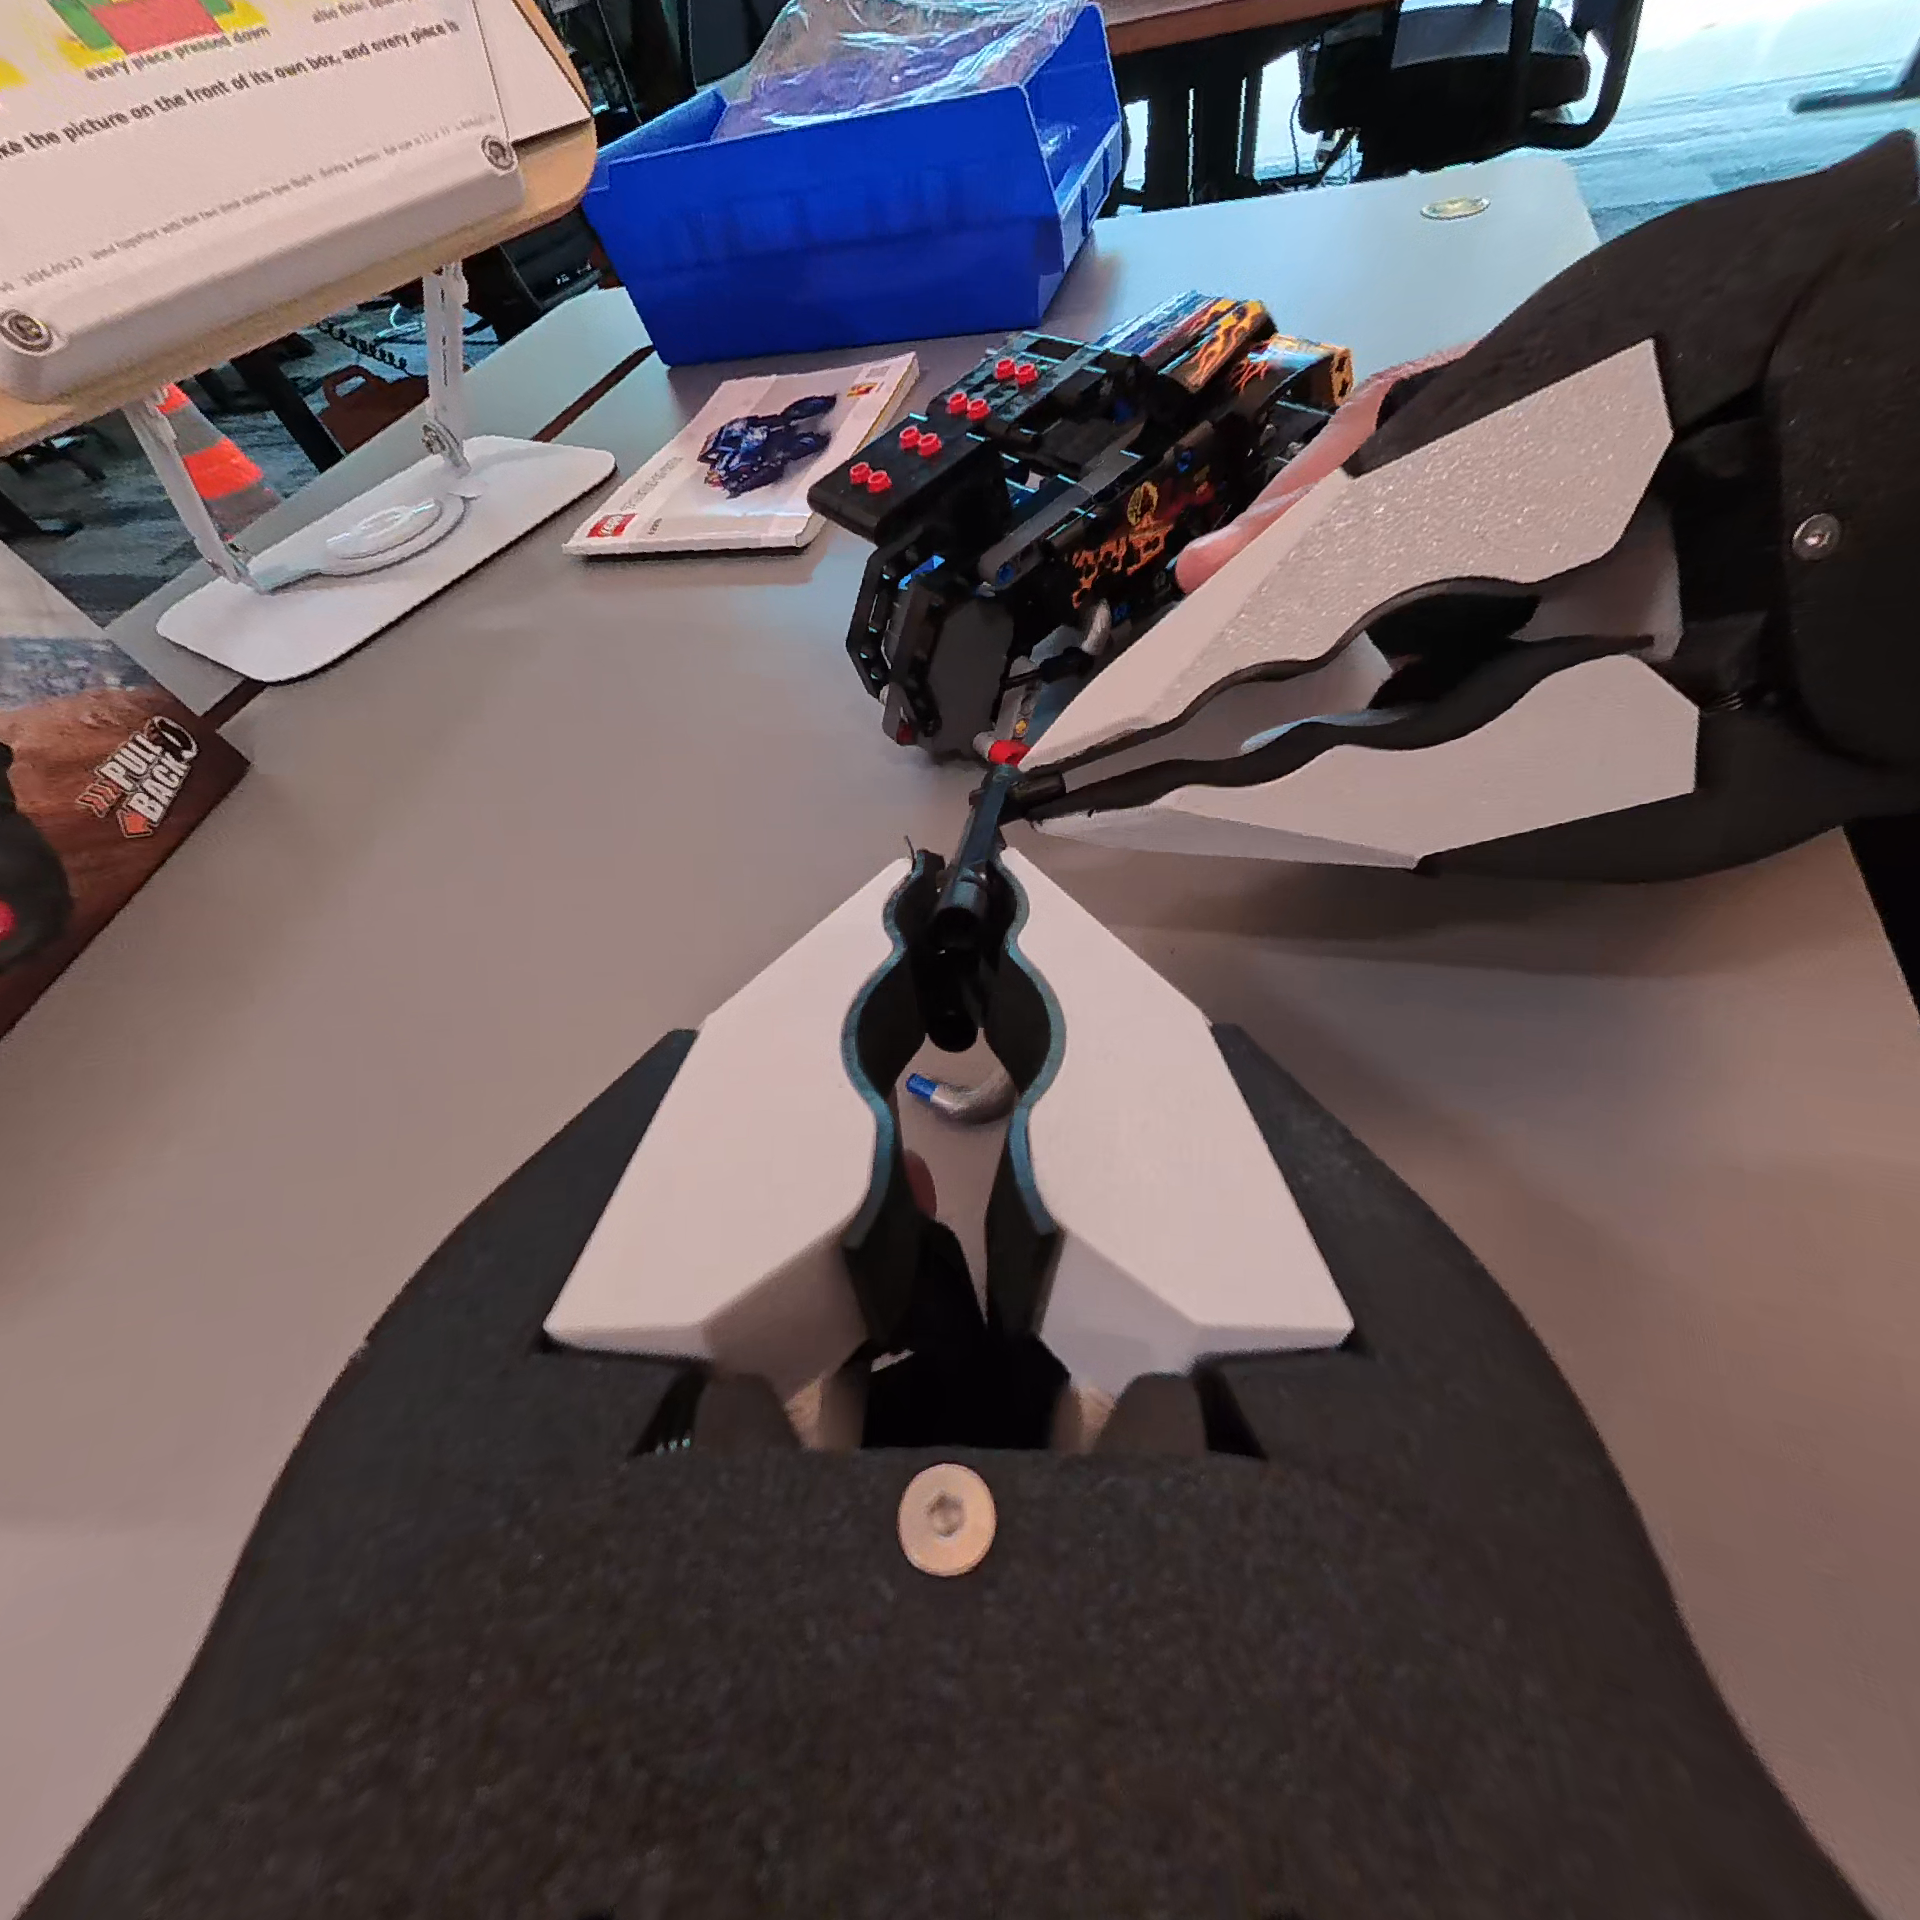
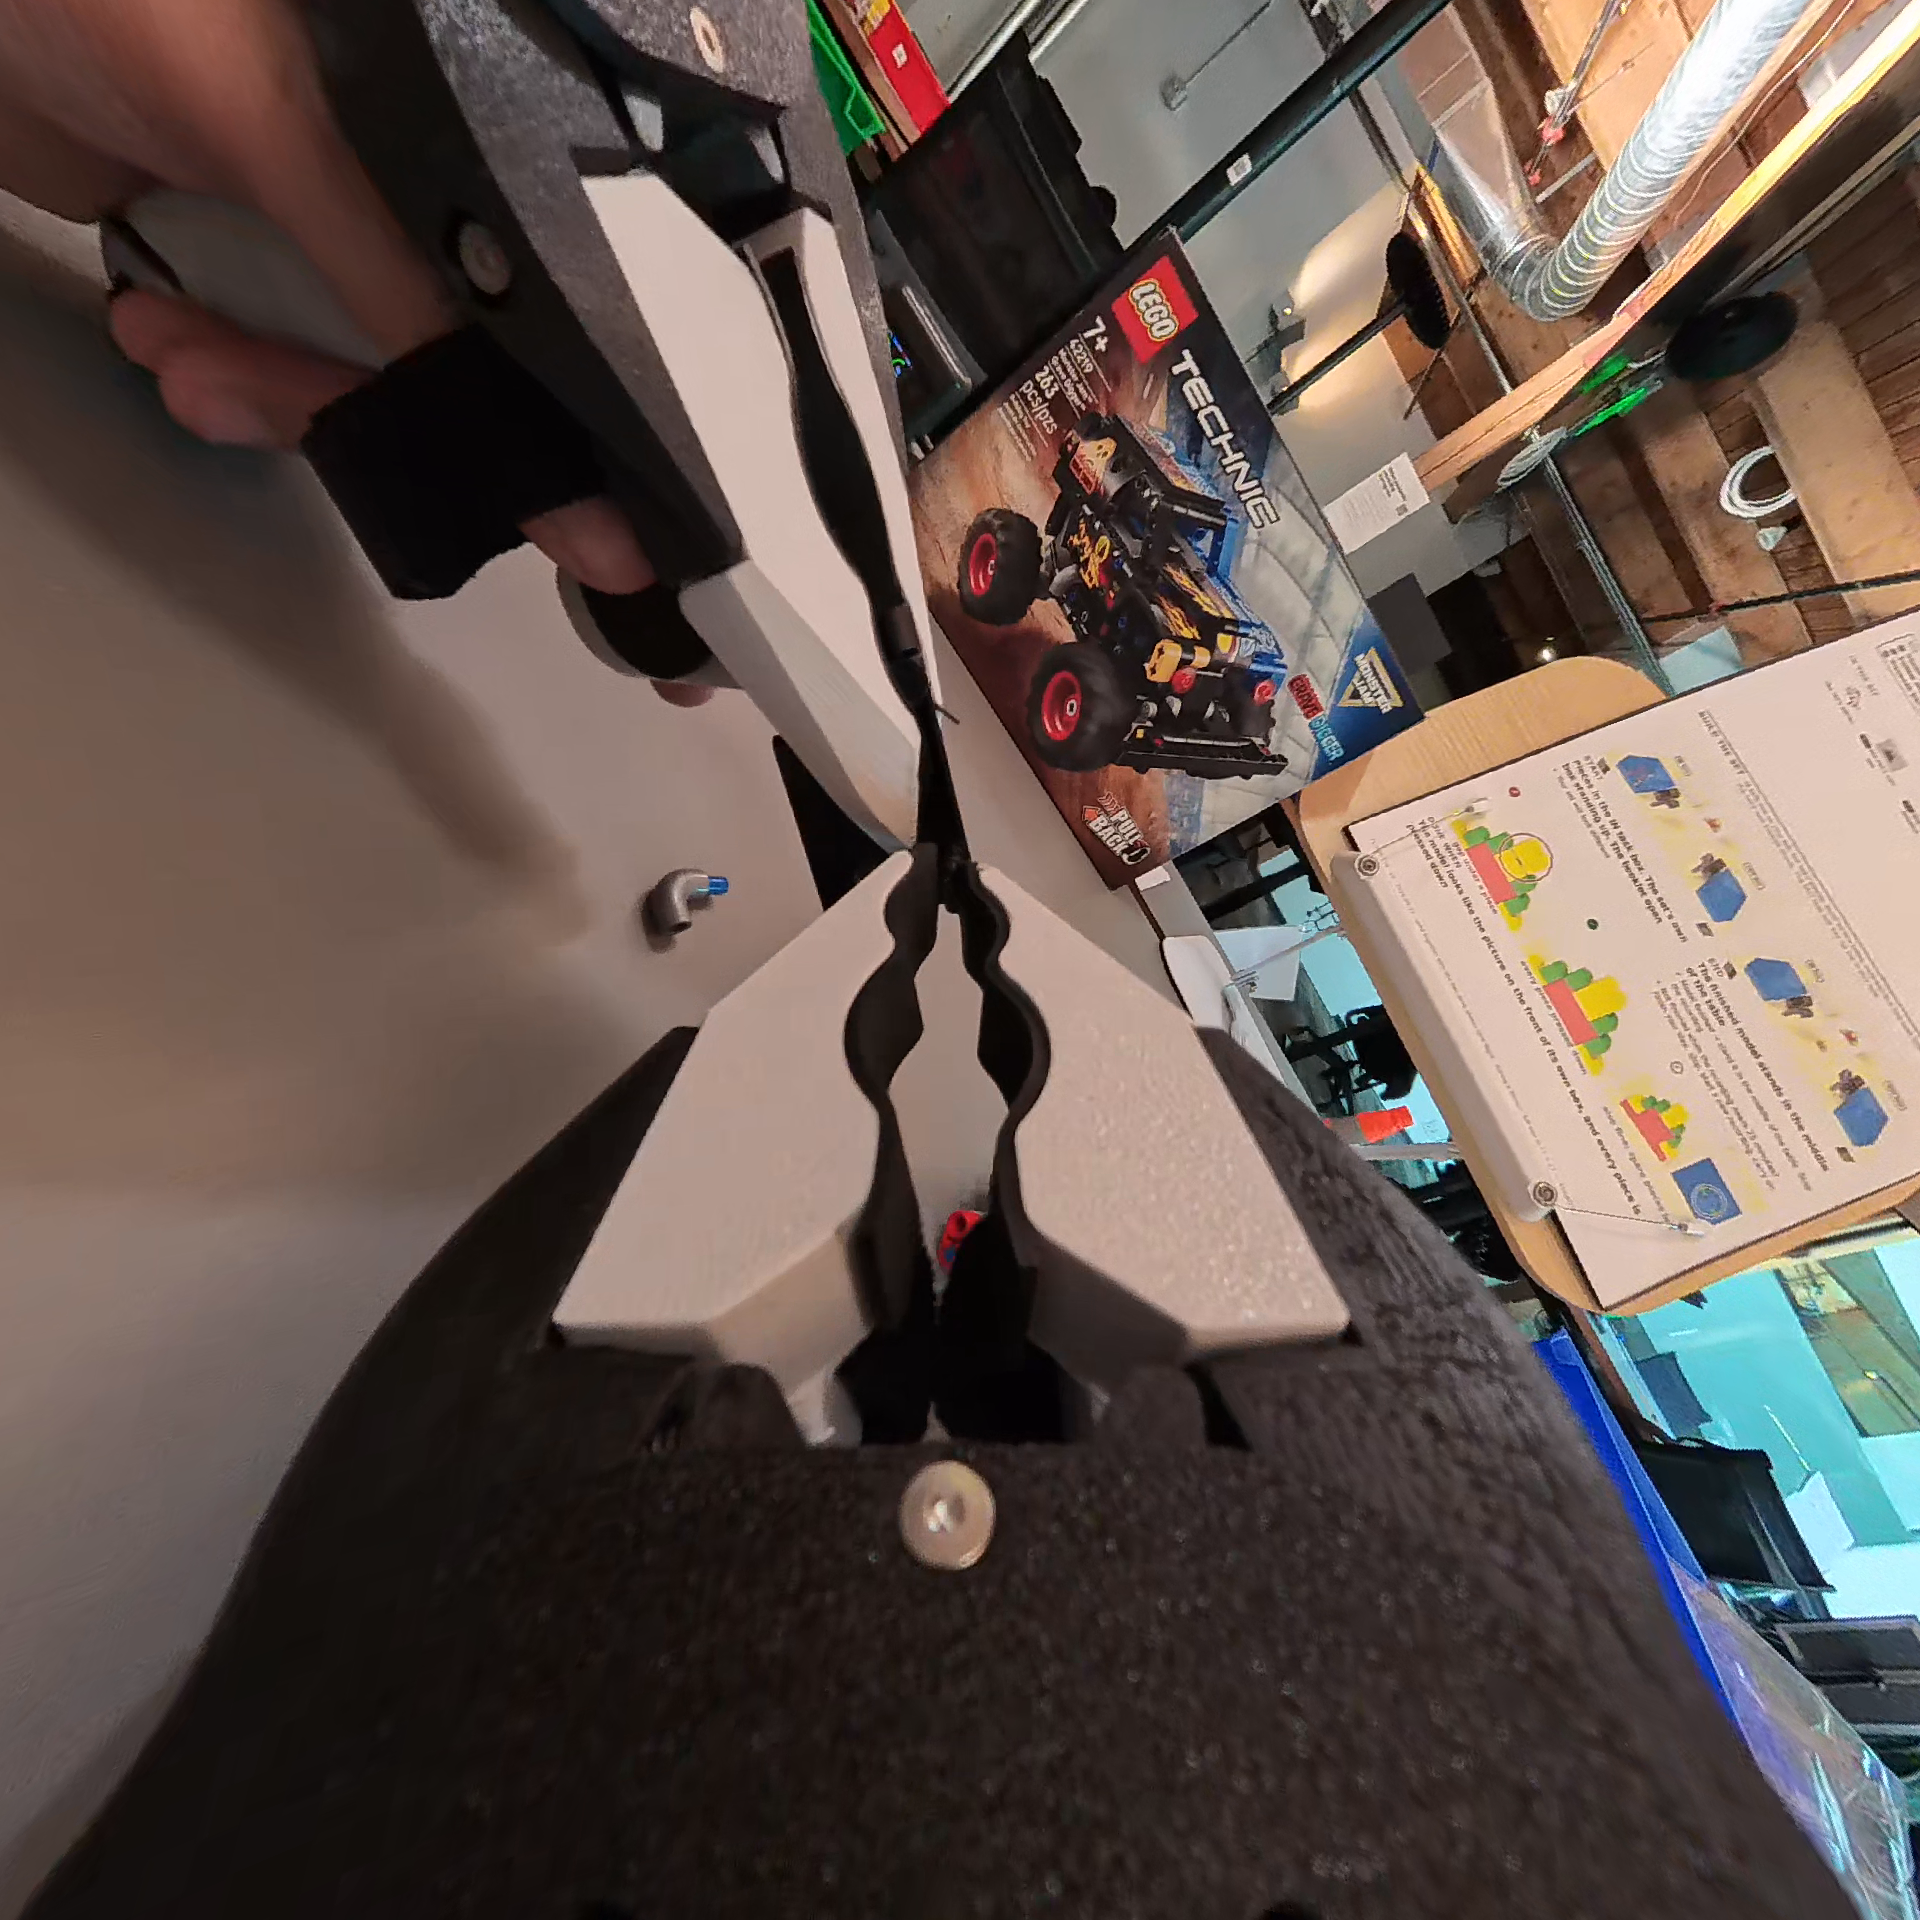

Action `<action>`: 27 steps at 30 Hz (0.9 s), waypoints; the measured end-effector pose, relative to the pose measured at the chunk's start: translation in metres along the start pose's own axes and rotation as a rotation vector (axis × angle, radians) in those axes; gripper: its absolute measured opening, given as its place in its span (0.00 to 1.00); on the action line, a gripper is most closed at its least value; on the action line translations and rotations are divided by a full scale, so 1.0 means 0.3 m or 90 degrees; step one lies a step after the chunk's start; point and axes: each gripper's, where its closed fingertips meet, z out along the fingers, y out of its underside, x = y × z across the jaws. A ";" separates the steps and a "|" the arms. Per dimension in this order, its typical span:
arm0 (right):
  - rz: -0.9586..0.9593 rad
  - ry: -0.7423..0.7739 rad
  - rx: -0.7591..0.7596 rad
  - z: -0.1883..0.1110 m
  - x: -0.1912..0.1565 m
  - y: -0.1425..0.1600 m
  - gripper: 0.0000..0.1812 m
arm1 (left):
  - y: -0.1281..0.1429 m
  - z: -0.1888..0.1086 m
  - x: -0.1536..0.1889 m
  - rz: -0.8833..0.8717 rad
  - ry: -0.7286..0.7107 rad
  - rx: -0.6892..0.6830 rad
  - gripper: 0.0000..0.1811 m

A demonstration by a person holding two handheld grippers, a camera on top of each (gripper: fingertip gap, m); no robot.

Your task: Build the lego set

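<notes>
My left gripper is shut on one end of a thin black rod piece, just above the grey table. My right gripper comes in from the right and is shut on the rod's other end, so the two sets of tips nearly meet. In the right wrist view my right gripper and the left gripper meet tip to tip on the rod piece. A black toy truck model with flame stickers and red studs lies just behind the tips.
A small grey elbow piece with a blue pin lies on the table under the left gripper. An instruction booklet, a blue bin, a board on a white stand and the toy's box stand around. Less than 4 cm separates the two grippers' tips.
</notes>
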 end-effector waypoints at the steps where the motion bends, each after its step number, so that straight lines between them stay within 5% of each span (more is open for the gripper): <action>1: 0.007 -0.002 0.002 0.000 0.000 0.001 0.02 | 0.000 0.000 0.000 0.001 -0.001 -0.001 0.03; 10: 0.382 -0.211 0.016 -0.012 -0.017 -0.017 0.03 | -0.033 -0.021 -0.003 0.305 -0.147 0.015 0.02; 18: 0.456 -0.325 -0.040 -0.018 -0.065 0.017 0.03 | -0.036 -0.022 0.009 0.630 -0.293 -0.031 0.02; 25: 0.467 -0.354 -0.058 -0.014 -0.059 0.024 0.00 | -0.055 -0.028 -0.025 0.541 -0.328 -0.022 0.02; 27: 0.417 -0.400 -0.112 -0.021 -0.135 0.059 0.00 | -0.101 -0.075 -0.074 0.511 -0.379 0.006 0.02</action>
